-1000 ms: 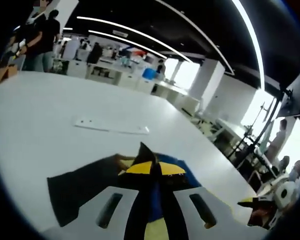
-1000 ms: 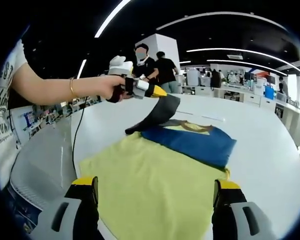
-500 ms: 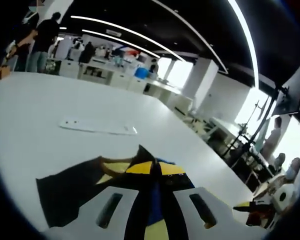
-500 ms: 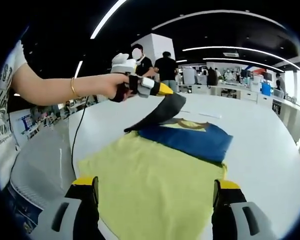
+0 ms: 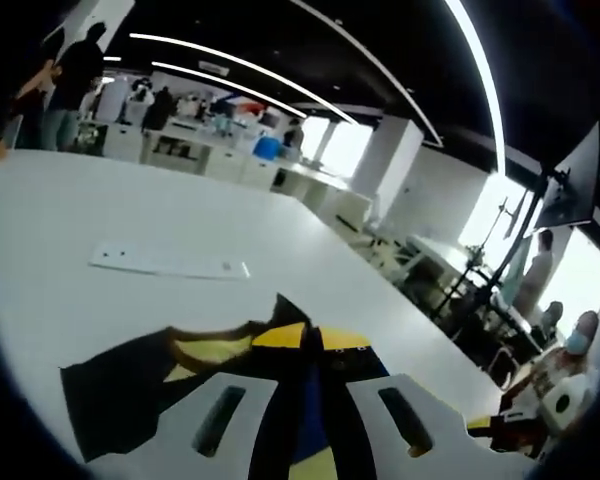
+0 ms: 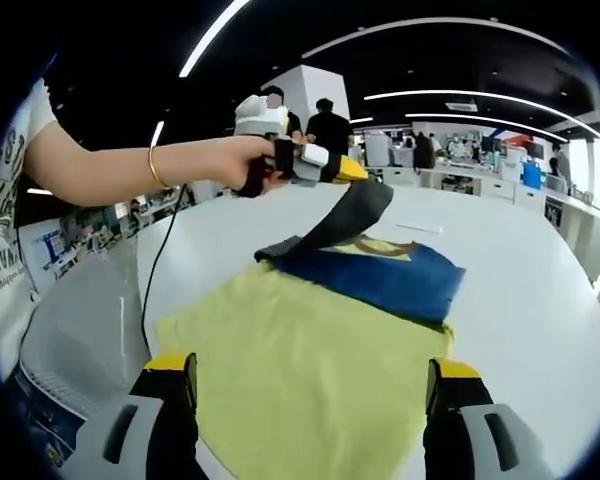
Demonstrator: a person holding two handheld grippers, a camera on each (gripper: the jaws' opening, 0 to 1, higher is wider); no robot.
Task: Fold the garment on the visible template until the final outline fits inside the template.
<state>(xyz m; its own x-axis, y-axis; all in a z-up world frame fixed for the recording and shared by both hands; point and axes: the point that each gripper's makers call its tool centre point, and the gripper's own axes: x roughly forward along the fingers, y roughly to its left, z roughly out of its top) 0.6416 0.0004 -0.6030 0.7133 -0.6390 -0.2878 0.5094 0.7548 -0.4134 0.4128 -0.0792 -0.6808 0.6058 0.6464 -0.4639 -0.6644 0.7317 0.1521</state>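
Right gripper view: garment (image 6: 365,280) lies on the white table (image 6: 540,290), centre of frame, partly overlapping a pale yellow template sheet (image 6: 300,370) that spreads toward the lower frame. The garment body is blue with a yellow collar area showing at its far edge. One dark sleeve (image 6: 340,225) is lifted off the table, stretched taut up to the left gripper (image 6: 352,175) at upper centre, held by the person's hand (image 6: 245,165).

Left gripper fingers are pinched together on the sleeve end; the cloth hangs from their yellow tips. Judged purpose: the sleeve is raised so it can be carried across the blue body and laid flat, narrowing the outline toward the template.

Left gripper view: its own fingers (image 5: 320,338) meet at lower centre with dark cloth between them; more dark and yellow fabric spreads to lower left. A flat white strip (image 5: 168,263) lies on the table beyond, well apart from the garment (not part of the fold, as far as I can judge).

Right gripper (image 6: 310,385): fingers spread wide at lower frame, holding nothing, hovering over the near part of the template sheet. Judged role: standing by, ready to pin or smooth.

Fold incomplete; garment not yet squared on the template.
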